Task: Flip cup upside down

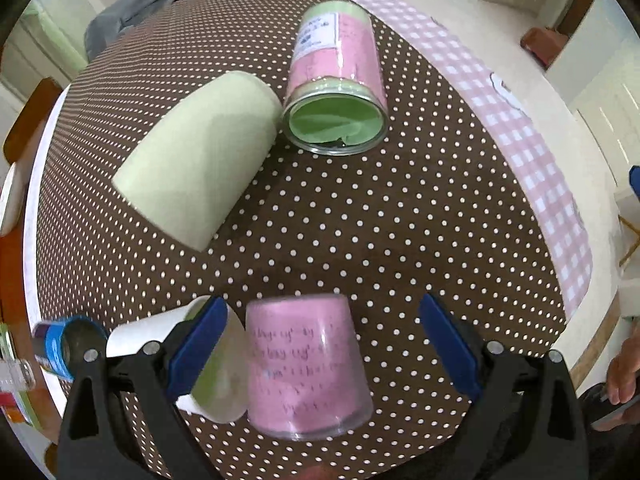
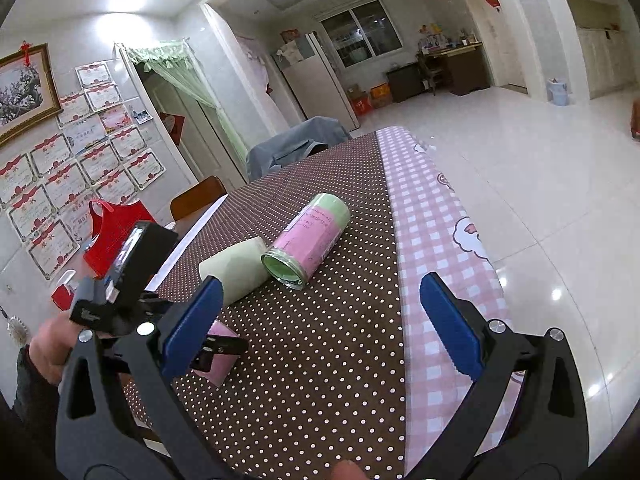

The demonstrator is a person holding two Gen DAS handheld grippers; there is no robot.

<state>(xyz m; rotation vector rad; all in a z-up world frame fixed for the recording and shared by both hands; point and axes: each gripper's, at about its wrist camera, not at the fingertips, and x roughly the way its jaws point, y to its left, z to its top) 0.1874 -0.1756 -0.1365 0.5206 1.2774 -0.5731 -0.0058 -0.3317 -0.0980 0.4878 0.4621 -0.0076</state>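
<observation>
Cups: one pink (image 1: 306,364) upside down, two green, one white lying.

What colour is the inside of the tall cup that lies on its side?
Green inside the tall cup; its outside is pink with a green band. The left wrist view shows it best.

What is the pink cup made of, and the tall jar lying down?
The pink cup looks like clear plastic or glass with pink paper inside: its rim is see-through. The jar looks like clear glass with pink and green paper lining; its wall shines and the rim looks thick. I can't be sure of either.
</observation>
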